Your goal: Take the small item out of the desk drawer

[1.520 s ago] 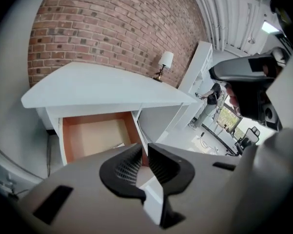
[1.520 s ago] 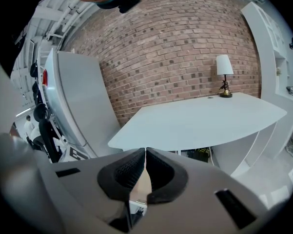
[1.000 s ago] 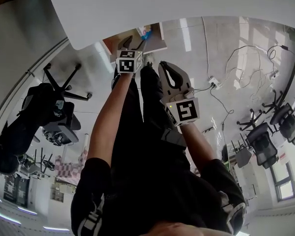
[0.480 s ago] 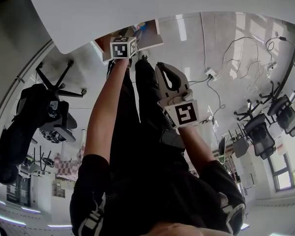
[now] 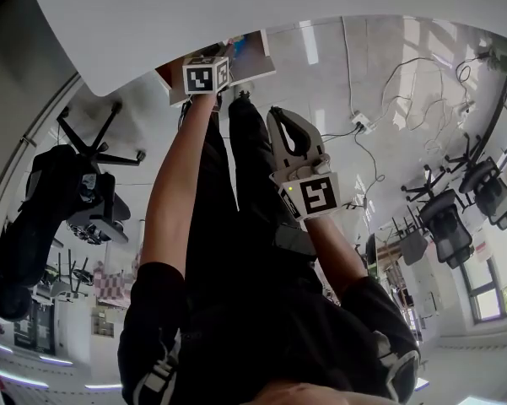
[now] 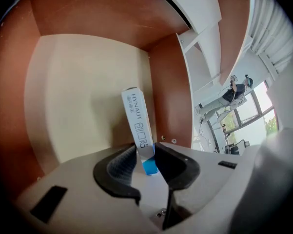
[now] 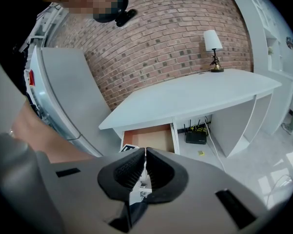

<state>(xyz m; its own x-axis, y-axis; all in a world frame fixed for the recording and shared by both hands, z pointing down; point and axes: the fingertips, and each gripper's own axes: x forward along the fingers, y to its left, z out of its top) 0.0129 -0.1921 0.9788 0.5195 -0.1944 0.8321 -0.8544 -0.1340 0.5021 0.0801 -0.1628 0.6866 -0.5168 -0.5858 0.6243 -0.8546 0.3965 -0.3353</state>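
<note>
The wooden drawer point(image 7: 148, 138) stands pulled out under the white desk point(image 7: 195, 94). In the left gripper view a small white box with a blue end point(image 6: 136, 121) rests on the drawer's pale floor point(image 6: 78, 106), near the right wall. My left gripper point(image 6: 145, 152) is inside the drawer, and its jaws are closing with the box's blue end between them, both tips touching it. In the head view only its marker cube point(image 5: 205, 74) shows at the drawer point(image 5: 251, 56). My right gripper point(image 5: 285, 115) hangs back over the person's legs, shut and empty.
Black office chairs point(image 5: 84, 192) stand to the left and others point(image 5: 451, 226) to the right. A power strip with cables point(image 5: 363, 125) lies on the floor. A lamp point(image 7: 213, 48) stands on the desk, a black router point(image 7: 196, 137) beneath it.
My left gripper has reached forward into the drawer, so its jaws no longer show in the head view. The right gripper has hardly moved.
</note>
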